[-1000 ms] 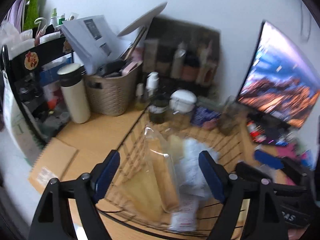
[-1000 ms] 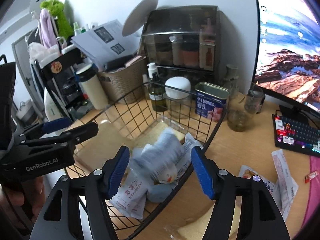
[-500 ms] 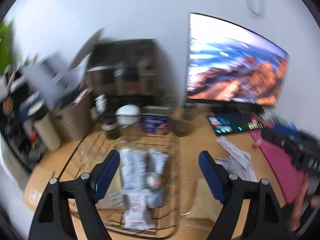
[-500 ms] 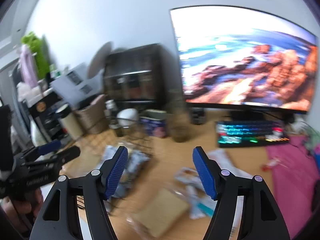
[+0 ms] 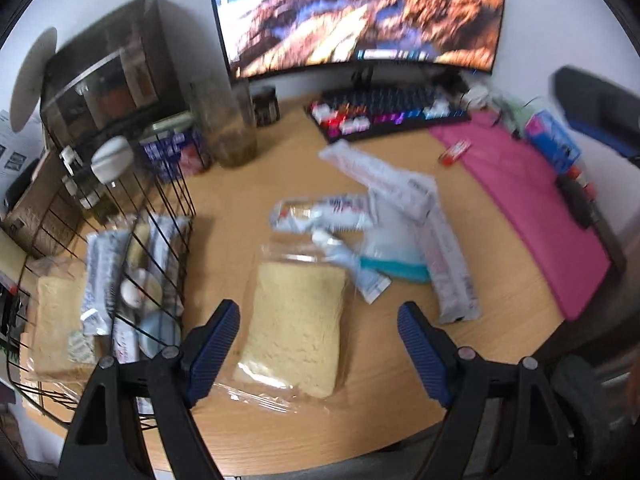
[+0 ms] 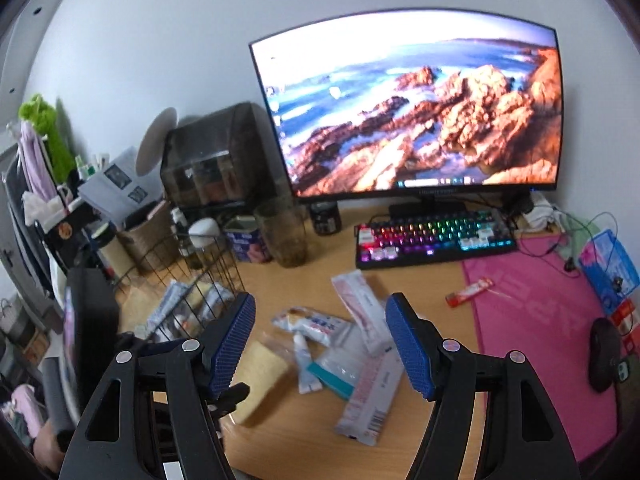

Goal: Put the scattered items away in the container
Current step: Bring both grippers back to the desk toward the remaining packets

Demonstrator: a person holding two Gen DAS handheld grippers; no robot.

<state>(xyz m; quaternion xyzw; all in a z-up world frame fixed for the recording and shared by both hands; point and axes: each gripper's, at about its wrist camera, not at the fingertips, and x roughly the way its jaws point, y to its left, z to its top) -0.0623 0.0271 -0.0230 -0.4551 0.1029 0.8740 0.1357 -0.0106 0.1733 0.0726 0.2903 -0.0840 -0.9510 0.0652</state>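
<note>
A black wire basket (image 5: 172, 216) stands at the left of the wooden desk and holds bagged bread and several white packets; it also shows in the right wrist view (image 6: 224, 276). A bagged bread slice (image 5: 294, 326) lies on the desk right before my open, empty left gripper (image 5: 320, 354). Behind it lie scattered white sachets (image 5: 384, 184), a small tube (image 5: 334, 246) and a clear pouch with a teal strip (image 5: 390, 262). My right gripper (image 6: 320, 346) is open and empty above the same pile (image 6: 360, 344). The left gripper body (image 6: 88, 336) shows at its left.
A monitor (image 6: 412, 116) and lit keyboard (image 6: 432, 236) stand at the back. A pink mat (image 6: 540, 320) with a red wrapper (image 6: 470, 291) lies right. A glass jar (image 5: 230, 128), a tin (image 5: 176, 148) and a dark cabinet (image 5: 104, 80) stand behind the basket.
Both grippers have swung right, away from over the basket, and now face the scattered items on the desk. Both stay open and empty.
</note>
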